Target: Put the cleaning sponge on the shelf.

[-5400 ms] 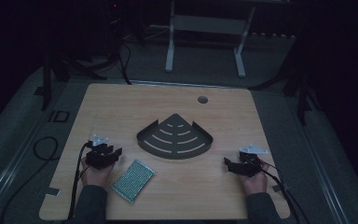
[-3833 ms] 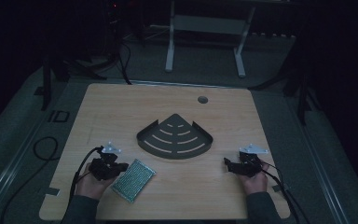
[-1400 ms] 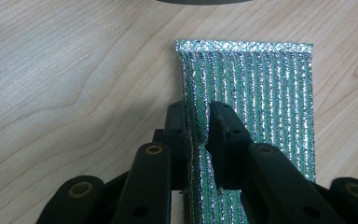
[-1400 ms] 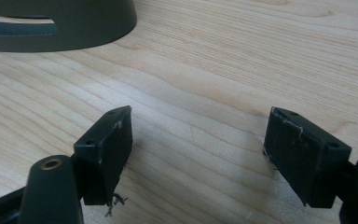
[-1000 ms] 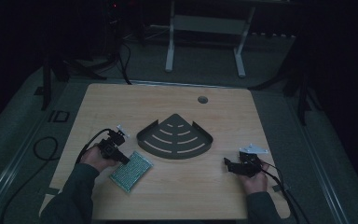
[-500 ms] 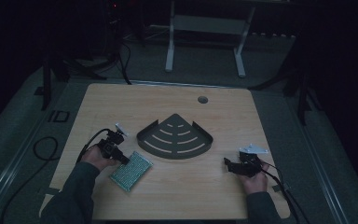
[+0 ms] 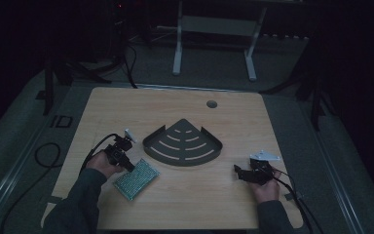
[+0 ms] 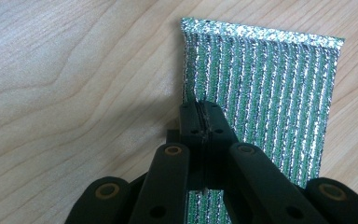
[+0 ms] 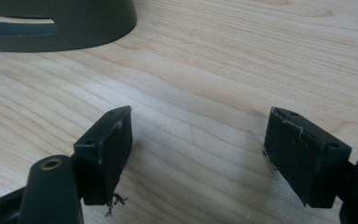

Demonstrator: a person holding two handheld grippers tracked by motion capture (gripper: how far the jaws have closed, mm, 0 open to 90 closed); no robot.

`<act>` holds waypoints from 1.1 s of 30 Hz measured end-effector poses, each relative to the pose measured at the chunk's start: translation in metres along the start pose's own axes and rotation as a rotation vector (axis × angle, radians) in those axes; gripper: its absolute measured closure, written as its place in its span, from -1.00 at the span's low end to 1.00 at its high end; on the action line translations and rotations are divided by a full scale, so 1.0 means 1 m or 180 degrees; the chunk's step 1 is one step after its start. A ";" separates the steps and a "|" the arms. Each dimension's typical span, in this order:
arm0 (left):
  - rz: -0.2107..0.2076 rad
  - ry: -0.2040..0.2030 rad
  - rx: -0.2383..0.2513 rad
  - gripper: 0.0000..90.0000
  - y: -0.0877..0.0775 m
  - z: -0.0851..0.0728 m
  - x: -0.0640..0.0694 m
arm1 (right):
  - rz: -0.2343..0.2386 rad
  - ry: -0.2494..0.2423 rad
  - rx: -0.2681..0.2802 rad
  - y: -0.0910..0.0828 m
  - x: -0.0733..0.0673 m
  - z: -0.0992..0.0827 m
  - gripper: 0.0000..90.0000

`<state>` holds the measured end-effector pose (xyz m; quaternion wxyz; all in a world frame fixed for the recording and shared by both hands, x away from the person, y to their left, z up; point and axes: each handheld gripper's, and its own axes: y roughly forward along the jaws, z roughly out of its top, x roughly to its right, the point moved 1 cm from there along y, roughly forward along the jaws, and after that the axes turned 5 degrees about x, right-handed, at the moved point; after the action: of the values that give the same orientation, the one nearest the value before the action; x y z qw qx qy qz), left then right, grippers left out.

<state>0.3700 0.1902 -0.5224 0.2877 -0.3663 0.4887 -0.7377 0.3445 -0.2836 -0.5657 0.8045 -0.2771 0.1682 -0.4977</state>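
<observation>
Dark room around you, w/ a light wood table [image 7: 272, 122] as the only lit surface; a white-legged frame stands on the floor behind it.

Your left gripper [image 8: 204, 122] is down at the table's near-left, tips on the near edge of the green-silver scouring pad [image 8: 265, 88]. Its jaws have just been closing and now sit pinched together. In the left gripper view they meet right at the pad's edge, w/ the glittery ribbed fabric running under and beside them. Can't tell for sure if fabric is caught between the pads or if they closed beside it. The pad itself lies flat on the wood, angled, just in front of the dark corner rack [image 7: 182, 144] and apart from it.

Your right gripper [image 9: 198, 154] rests at the near-right, well apart from the pad. Jaws spread wide, nothing between them, just bare wood. The rack's rim shows at the top-left of the right gripper view.

The rack sits mid-table, quarter-round, slotted, w/ its point facing away from you.
</observation>
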 end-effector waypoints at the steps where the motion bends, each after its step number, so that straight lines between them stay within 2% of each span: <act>1: 0.0007 0.0029 -0.0022 1.00 0.000 0.002 0.001 | 0.0001 -0.0001 0.0000 0.000 0.000 0.000 -0.49; 4: -0.0047 0.0068 -0.0025 1.00 -0.003 0.002 0.003 | 0.0000 0.0000 0.0000 0.000 0.000 0.000 -0.49; 12: -0.0057 0.0120 0.0030 1.00 -0.013 0.002 0.004 | 0.0001 -0.0001 0.0000 0.000 0.000 0.000 -0.49; 22: -0.0035 0.0107 0.0140 1.00 -0.030 0.003 0.001 | 0.0001 -0.0001 0.0000 0.000 0.000 0.000 -0.49; 33: 0.0006 0.0135 0.0223 1.00 -0.042 0.004 0.001 | 0.0001 -0.0001 0.0000 0.000 0.000 0.000 -0.49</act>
<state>0.3700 0.2025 -0.4822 0.2906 -0.3398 0.4690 -0.7616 0.3446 -0.2837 -0.5657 0.8046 -0.2772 0.1682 -0.4976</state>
